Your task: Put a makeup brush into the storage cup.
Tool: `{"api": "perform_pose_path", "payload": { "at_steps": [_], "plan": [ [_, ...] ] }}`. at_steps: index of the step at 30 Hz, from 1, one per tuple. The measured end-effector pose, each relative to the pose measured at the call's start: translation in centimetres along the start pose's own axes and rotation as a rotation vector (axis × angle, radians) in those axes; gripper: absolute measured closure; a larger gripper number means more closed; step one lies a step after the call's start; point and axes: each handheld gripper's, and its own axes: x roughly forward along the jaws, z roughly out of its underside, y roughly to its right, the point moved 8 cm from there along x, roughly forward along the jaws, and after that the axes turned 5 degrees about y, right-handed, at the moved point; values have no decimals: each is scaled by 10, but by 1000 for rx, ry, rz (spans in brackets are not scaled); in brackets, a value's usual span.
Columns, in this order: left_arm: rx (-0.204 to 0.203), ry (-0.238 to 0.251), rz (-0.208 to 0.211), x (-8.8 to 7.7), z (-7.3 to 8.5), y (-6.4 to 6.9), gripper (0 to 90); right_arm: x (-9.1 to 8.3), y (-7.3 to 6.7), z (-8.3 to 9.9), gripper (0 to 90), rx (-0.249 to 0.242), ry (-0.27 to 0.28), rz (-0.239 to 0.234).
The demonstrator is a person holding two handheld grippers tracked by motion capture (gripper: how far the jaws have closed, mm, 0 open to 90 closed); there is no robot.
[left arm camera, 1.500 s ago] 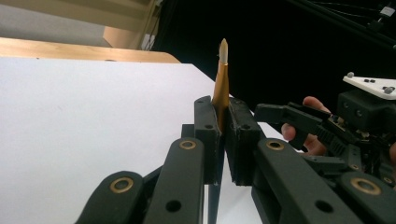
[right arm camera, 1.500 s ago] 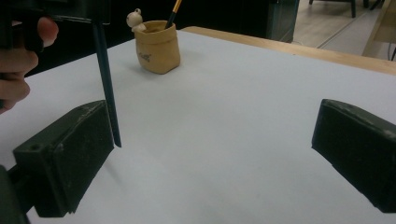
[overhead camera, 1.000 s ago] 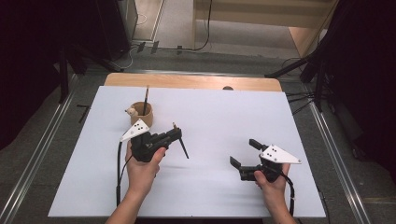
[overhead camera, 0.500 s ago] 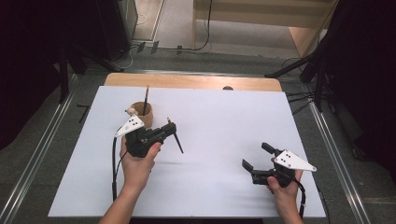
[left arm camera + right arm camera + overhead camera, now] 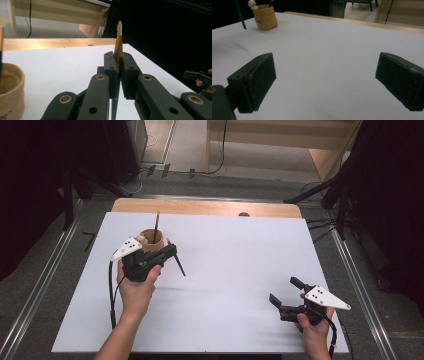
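- Between the left gripper (image 5: 172, 251) jaws, clamped tight, sits a slim gold-ferruled paintbrush (image 5: 118, 47).
- Just behind that gripper stands a tan round cup (image 5: 151, 240).
- Right gripper (image 5: 283, 292) gapes wide, holding nothing.

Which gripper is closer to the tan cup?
The left. The left gripper, shut on a brush, is right beside the cup; the right gripper is far across the table, open.

My left hand-held gripper (image 5: 167, 254): black linked jaws with brass-ringed pivots, grey three-cornered plate on top, black cable trailing behind.
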Motion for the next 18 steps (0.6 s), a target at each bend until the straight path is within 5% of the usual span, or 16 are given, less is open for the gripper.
{"api": "perform_pose_path", "payload": {
  "at_steps": [18],
  "plan": [
    [27,25,-70,-10,-19,-23,848,-17,17,13,0,20,-17,28]
  ]
}}
